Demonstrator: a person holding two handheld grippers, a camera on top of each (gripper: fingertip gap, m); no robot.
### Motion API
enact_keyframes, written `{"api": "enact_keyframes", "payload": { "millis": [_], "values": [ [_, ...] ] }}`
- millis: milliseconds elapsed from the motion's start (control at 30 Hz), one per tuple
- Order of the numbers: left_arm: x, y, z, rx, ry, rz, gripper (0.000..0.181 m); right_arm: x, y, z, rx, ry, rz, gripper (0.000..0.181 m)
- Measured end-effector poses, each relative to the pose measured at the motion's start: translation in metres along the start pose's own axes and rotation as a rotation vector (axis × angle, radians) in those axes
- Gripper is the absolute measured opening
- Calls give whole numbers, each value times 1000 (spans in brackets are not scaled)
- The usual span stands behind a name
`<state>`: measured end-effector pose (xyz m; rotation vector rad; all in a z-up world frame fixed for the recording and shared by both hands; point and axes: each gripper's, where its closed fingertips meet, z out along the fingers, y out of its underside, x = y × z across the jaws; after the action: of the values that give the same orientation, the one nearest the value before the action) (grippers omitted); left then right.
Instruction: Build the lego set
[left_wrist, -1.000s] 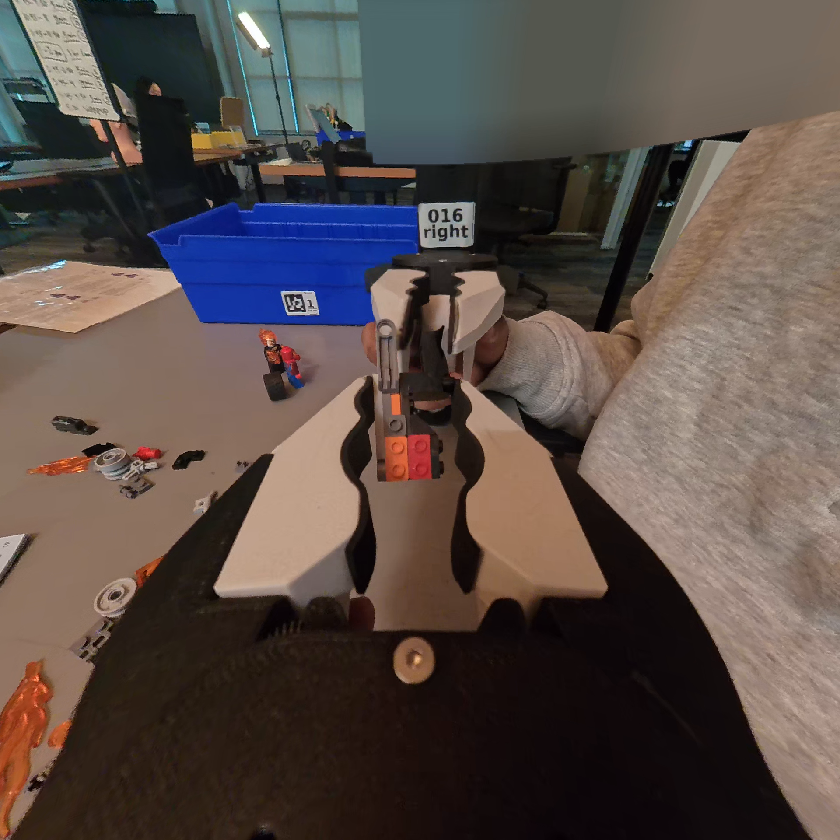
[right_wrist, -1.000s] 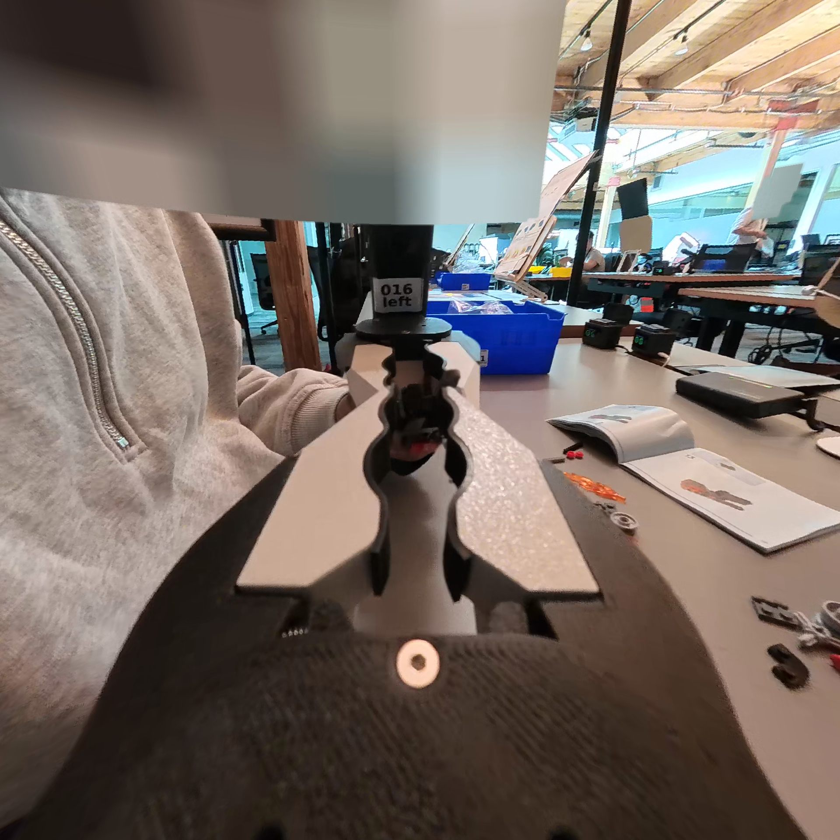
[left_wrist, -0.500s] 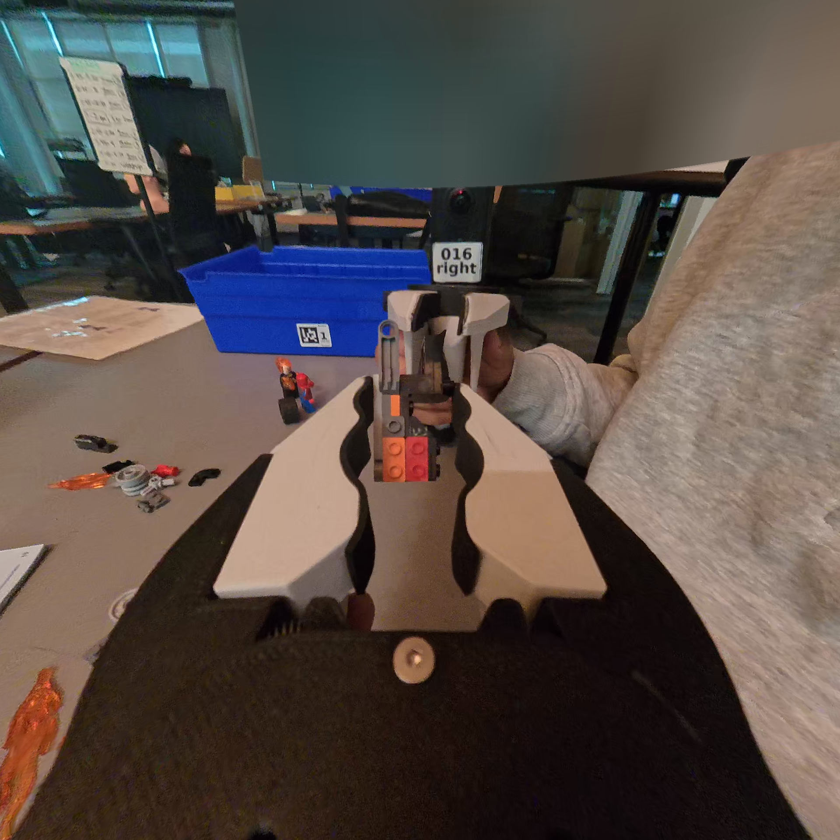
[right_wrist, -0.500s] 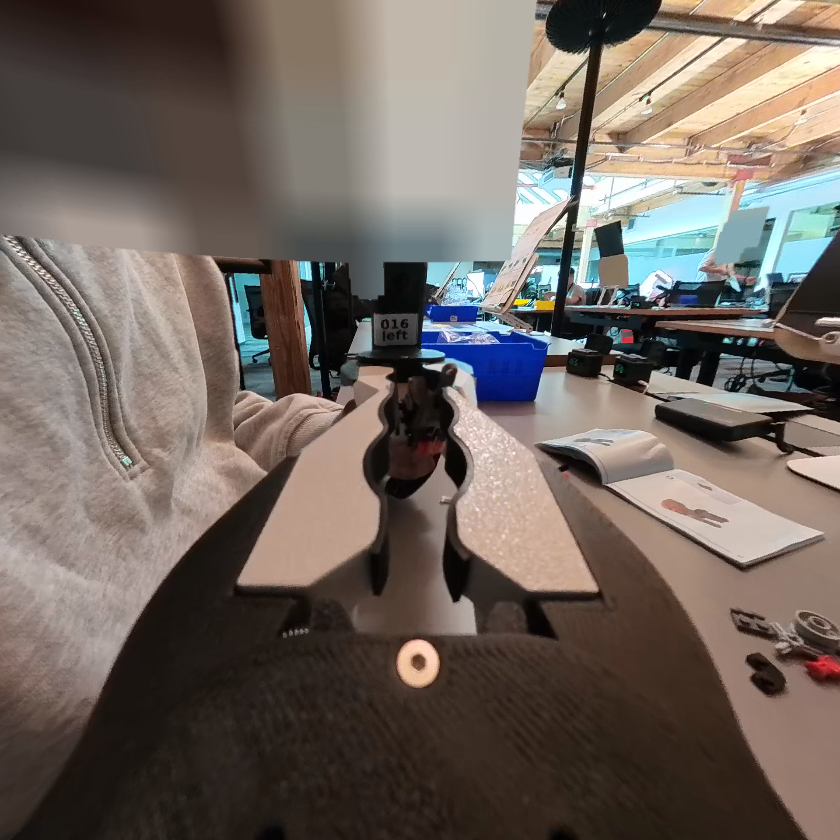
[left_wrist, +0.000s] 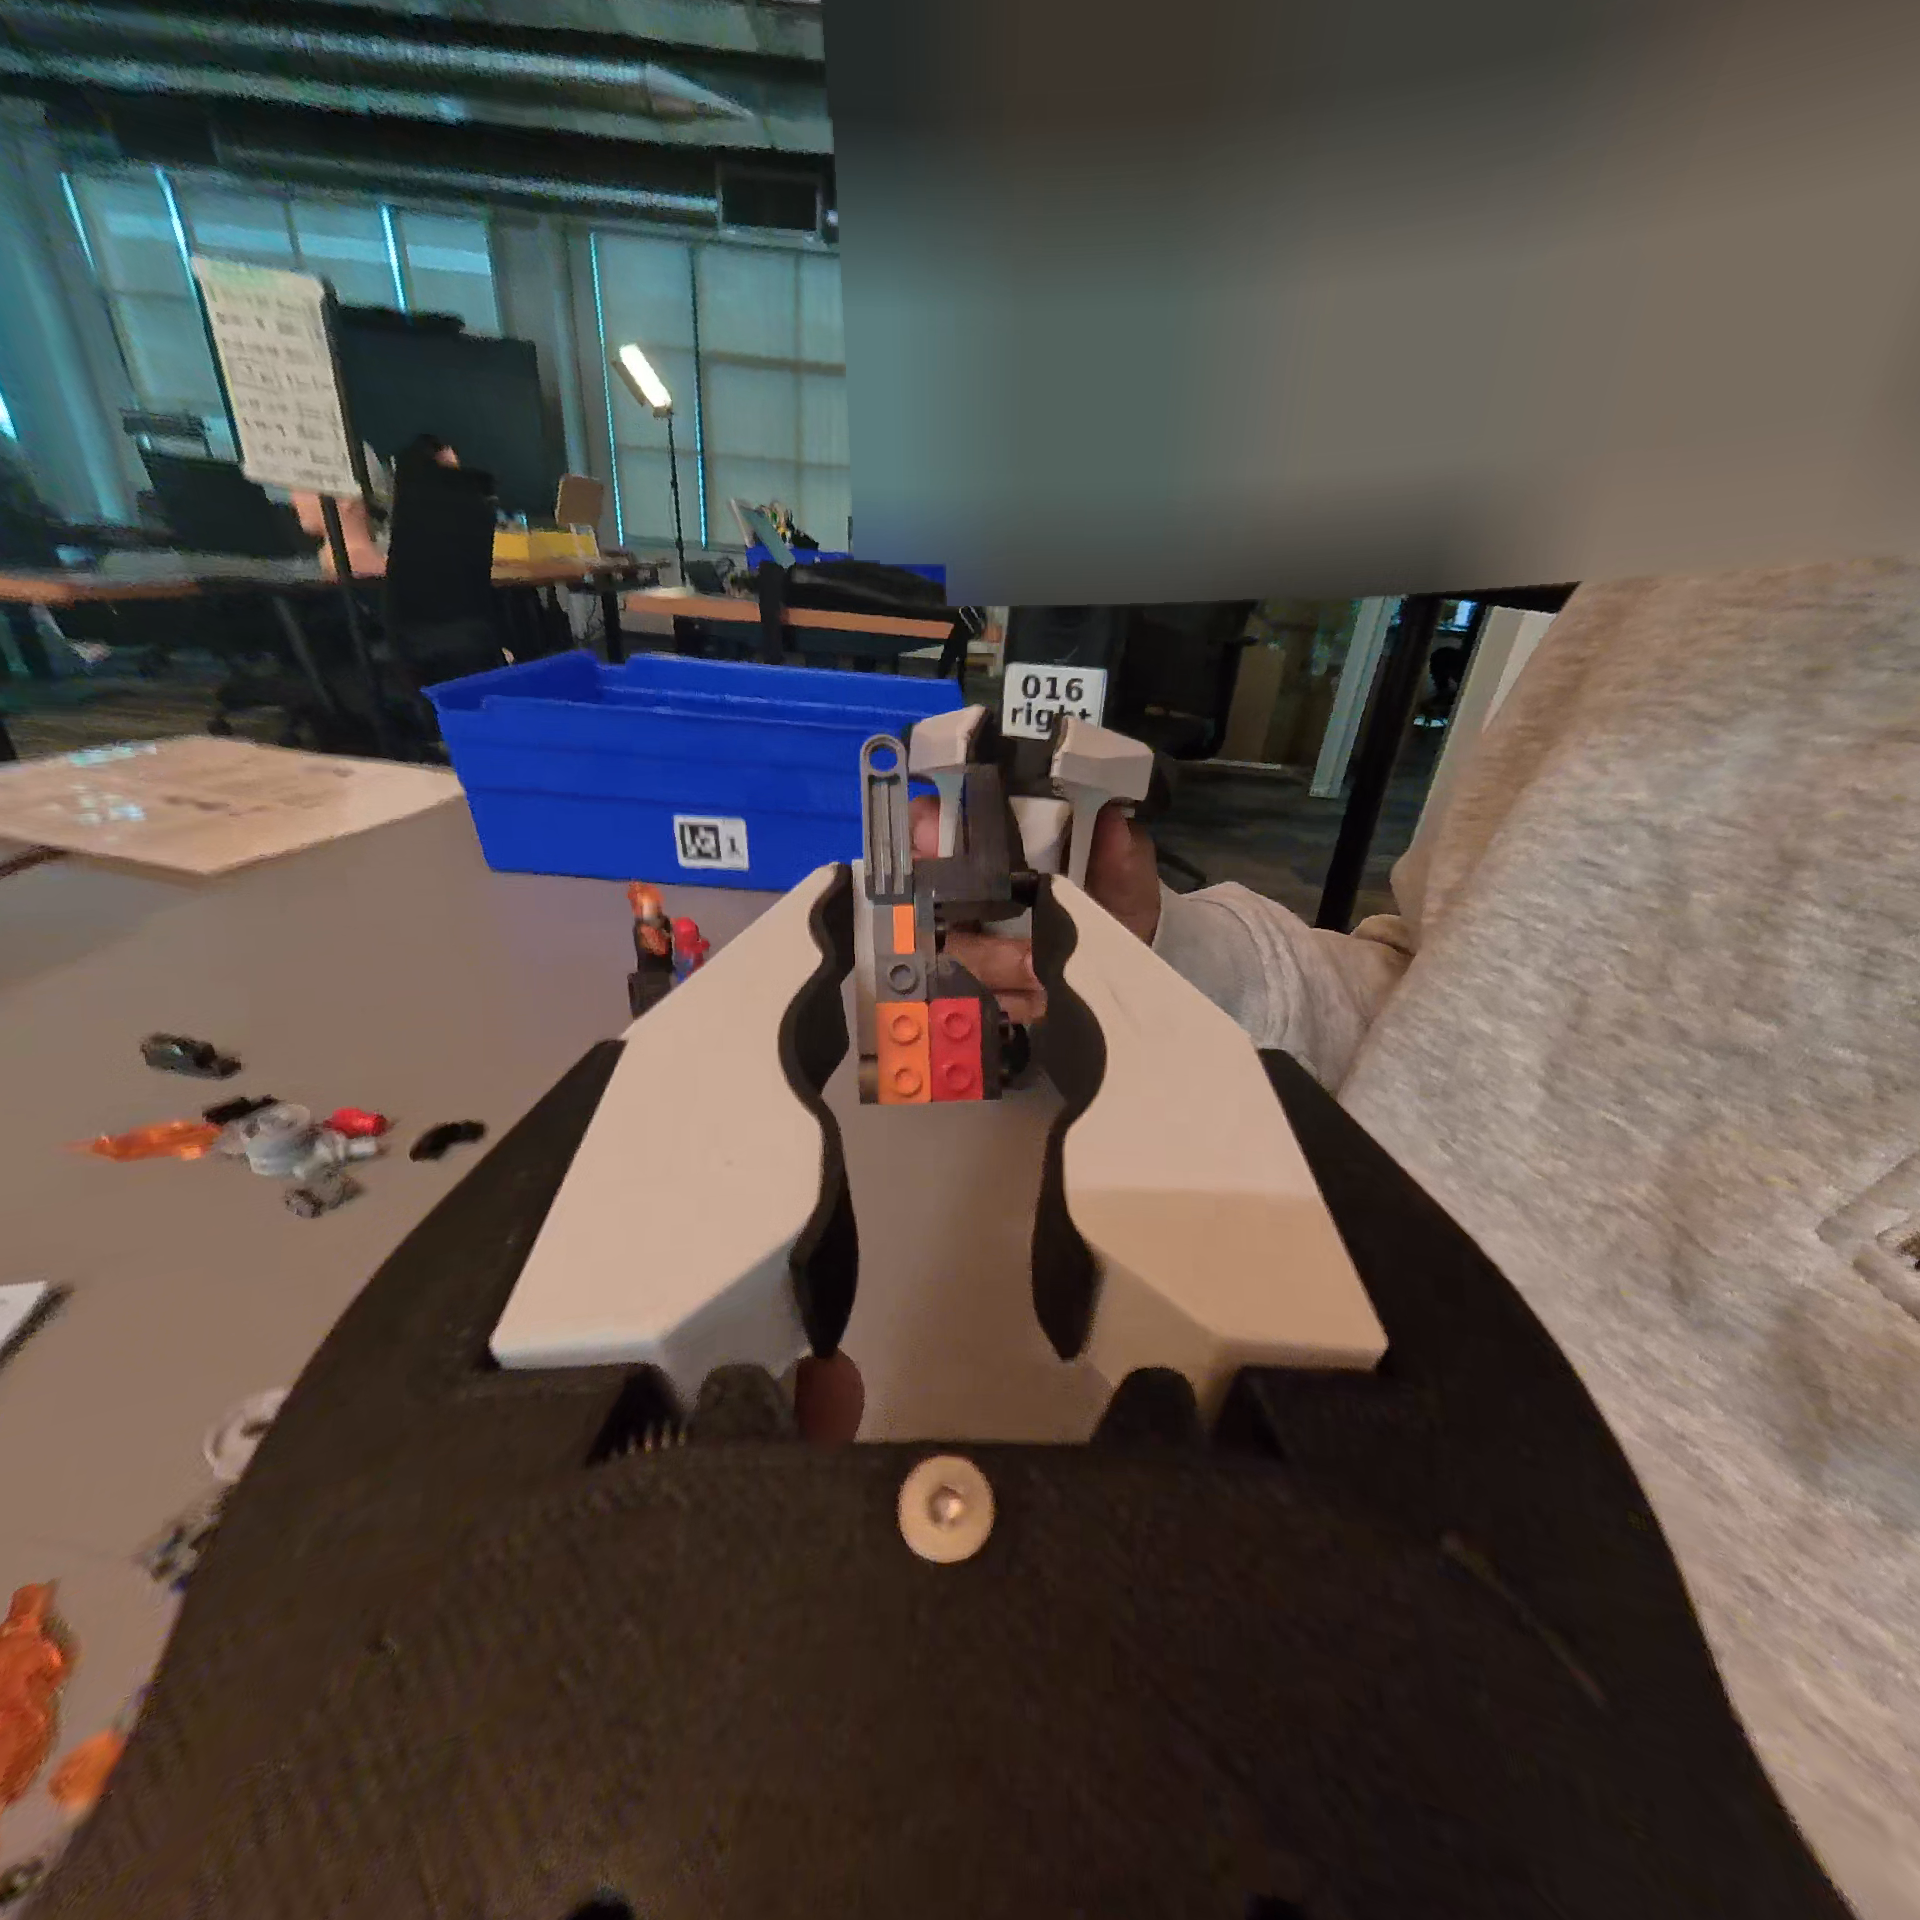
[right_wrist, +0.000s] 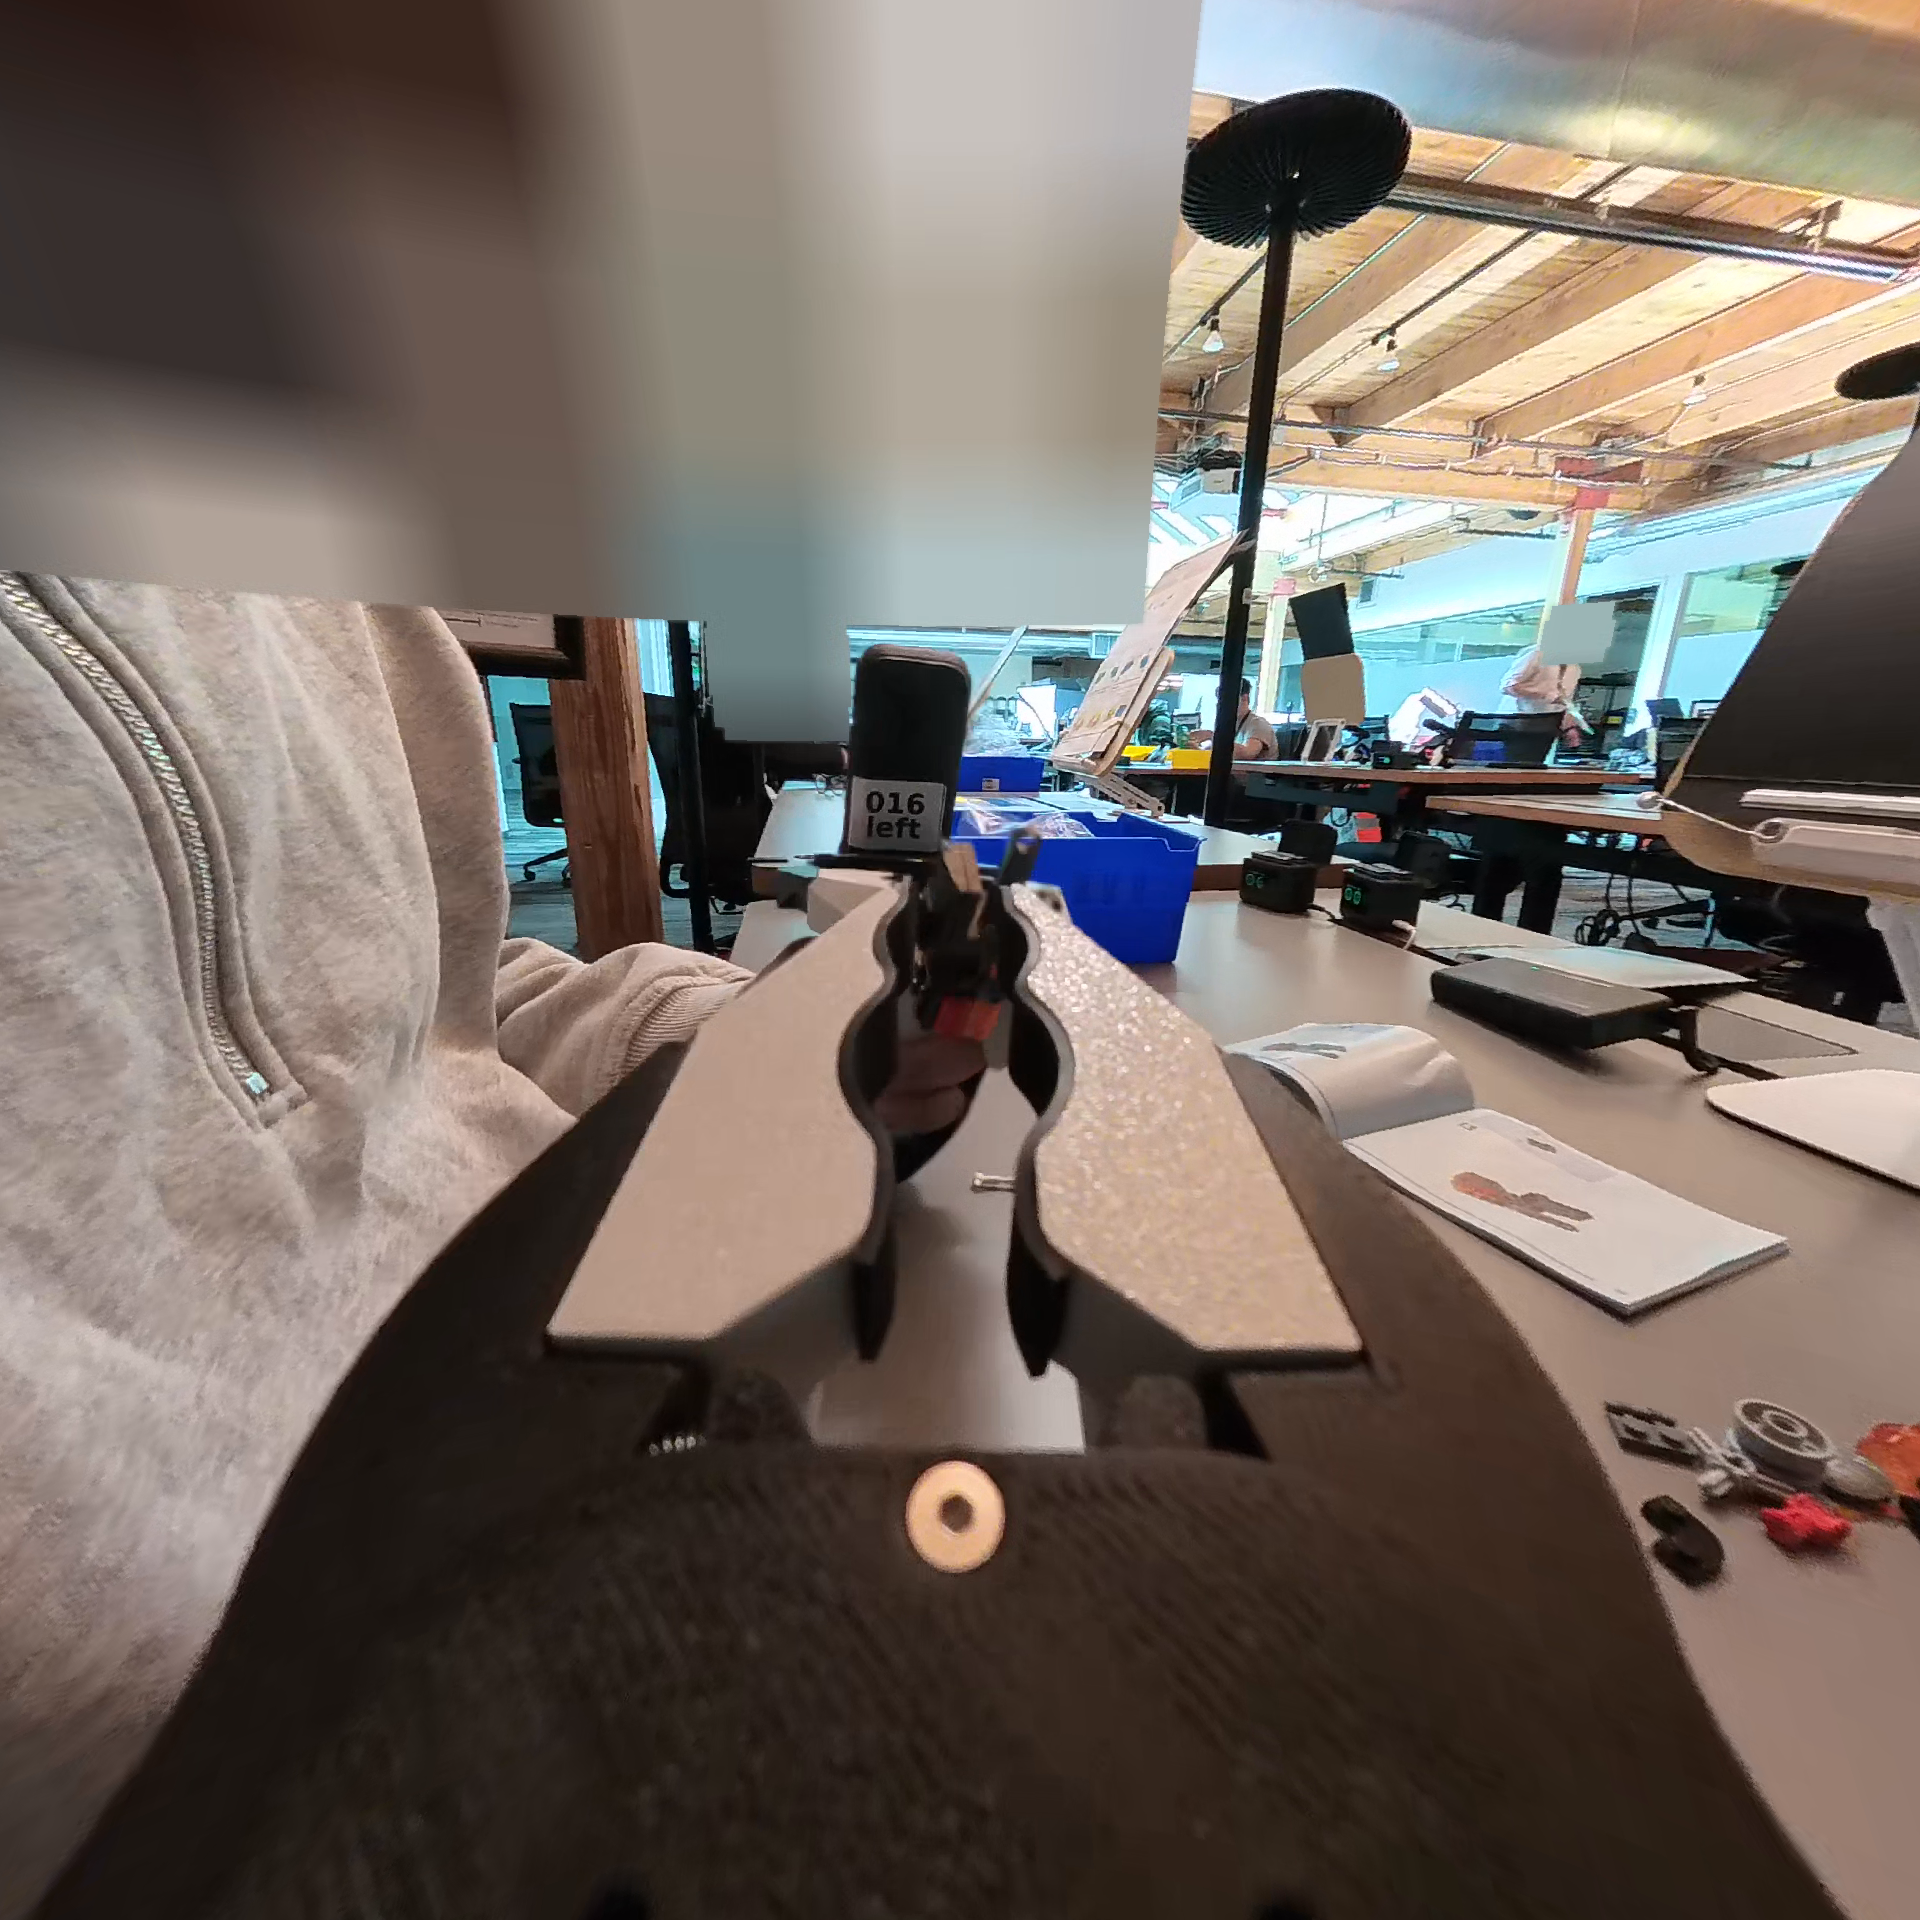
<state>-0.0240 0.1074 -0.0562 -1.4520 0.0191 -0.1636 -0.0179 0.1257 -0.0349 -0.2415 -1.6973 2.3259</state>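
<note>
A small lego assembly (left_wrist: 930, 1049) of grey, orange and red bricks with an upright grey beam is held in the air between both grippers. My left gripper (left_wrist: 940, 904) is shut on its near end. My right gripper (left_wrist: 1023, 790) faces it from the far side, fingers closed on the dark far part. In the right wrist view, my right gripper (right_wrist: 961, 914) is shut around the dark assembly (right_wrist: 966, 1013), where a red piece shows. The left gripper (right_wrist: 831, 894) sits just behind it. A person's hands and grey sleeves hold both grippers.
The grey table (left_wrist: 364, 997) carries a blue bin (left_wrist: 665, 769), two minifigures (left_wrist: 660, 945), loose parts (left_wrist: 281, 1138), orange flame pieces (left_wrist: 31, 1683) and a paper sheet (left_wrist: 197, 800). In the right wrist view lie an open booklet (right_wrist: 1507, 1174), loose parts (right_wrist: 1766, 1455) and a black device (right_wrist: 1538, 997).
Both grippers have risen together with the assembly and tilted upward, so the table sits lower in both views. Both grips look unchanged.
</note>
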Motion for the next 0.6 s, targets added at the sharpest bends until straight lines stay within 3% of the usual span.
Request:
{"api": "enact_keyframes", "payload": {
  "millis": [100, 267, 600],
  "values": [
    [-5, 15, 1, -104, 2, -152, 33, 0, 6, 2, -16, 15, -16, 11],
    [-10, 24, 1, -133, 59, -373, 34, 3, 18, 10, -81, 30, -25, 13],
    [-7, 36, 6, -200, 53, -340, 34, 11, 29, 19, -143, 75, -33, 10]
  ]
}}
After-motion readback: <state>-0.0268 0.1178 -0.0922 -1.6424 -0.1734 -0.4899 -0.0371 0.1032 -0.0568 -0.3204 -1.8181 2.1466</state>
